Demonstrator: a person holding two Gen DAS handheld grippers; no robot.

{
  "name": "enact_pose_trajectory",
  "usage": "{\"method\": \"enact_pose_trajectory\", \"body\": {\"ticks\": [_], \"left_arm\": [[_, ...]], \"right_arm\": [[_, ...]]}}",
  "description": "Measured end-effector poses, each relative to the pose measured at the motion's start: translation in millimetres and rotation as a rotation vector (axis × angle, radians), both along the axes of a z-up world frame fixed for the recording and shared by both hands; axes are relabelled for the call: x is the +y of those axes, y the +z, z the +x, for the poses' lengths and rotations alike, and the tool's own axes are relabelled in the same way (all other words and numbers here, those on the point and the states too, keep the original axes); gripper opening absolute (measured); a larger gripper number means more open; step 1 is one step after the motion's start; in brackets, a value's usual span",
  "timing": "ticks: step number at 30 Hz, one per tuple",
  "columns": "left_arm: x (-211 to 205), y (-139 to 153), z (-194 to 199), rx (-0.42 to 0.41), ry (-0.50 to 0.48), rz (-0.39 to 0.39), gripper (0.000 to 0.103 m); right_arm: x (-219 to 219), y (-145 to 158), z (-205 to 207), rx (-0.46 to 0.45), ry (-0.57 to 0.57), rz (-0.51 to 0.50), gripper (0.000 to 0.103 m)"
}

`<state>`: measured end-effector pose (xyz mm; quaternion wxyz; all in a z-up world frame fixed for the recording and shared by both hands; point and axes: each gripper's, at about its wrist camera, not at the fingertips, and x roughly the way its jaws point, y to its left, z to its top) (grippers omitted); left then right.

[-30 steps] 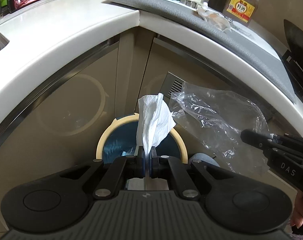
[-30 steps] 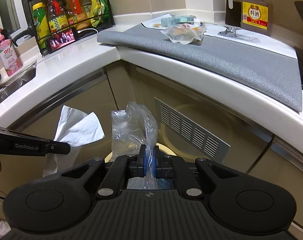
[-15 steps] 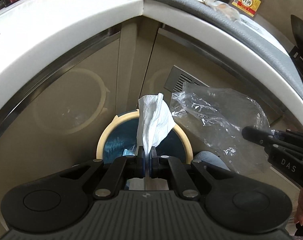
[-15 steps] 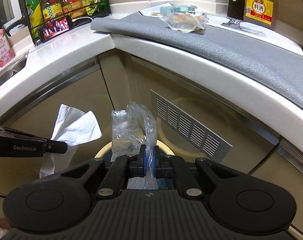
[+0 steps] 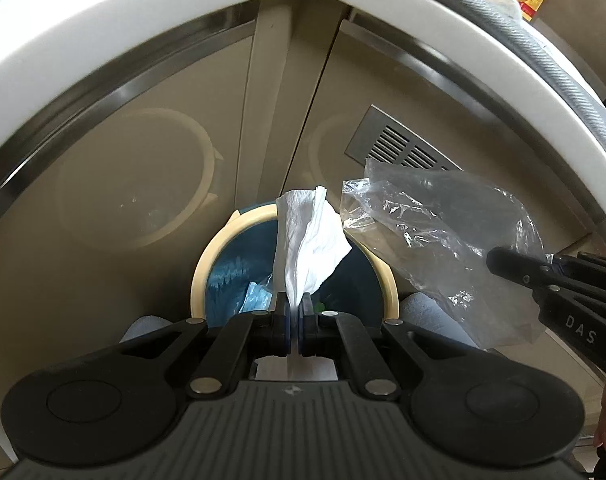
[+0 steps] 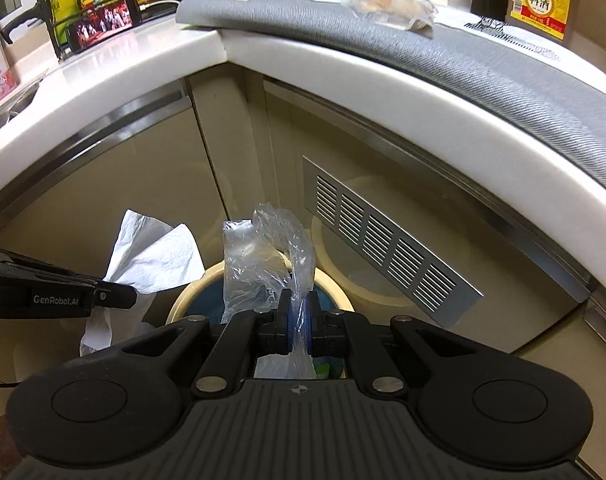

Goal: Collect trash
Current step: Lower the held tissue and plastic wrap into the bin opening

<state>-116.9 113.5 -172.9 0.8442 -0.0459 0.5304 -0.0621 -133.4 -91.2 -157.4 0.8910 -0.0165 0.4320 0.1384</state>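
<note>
Hiding bin [image 5: 213, 258] contents: tissue [image 5: 309, 240].

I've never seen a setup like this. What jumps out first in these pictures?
Two black grippers, each pinching a piece of trash: the left gripper holds a white tissue, and the right gripper holds a crumpled clear plastic bag. Both hang above a round bin with a cream rim, standing in the corner under the white counter.
</note>
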Motion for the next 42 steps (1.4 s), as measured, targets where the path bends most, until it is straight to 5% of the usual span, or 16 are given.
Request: {"method": "enact_pose_trajectory", "body": {"ticks": [13, 42], "left_arm": [[6, -27, 21, 0.078, 0.051, 0.01, 0.003], [-28, -114, 67, 0.242, -0.033, 0.168, 0.003]], "right_arm": [[11, -37, 24, 0.079, 0.008, -0.009, 0.006], [40, -125, 78, 0.252, 0.004, -0.115, 0.007]]}}
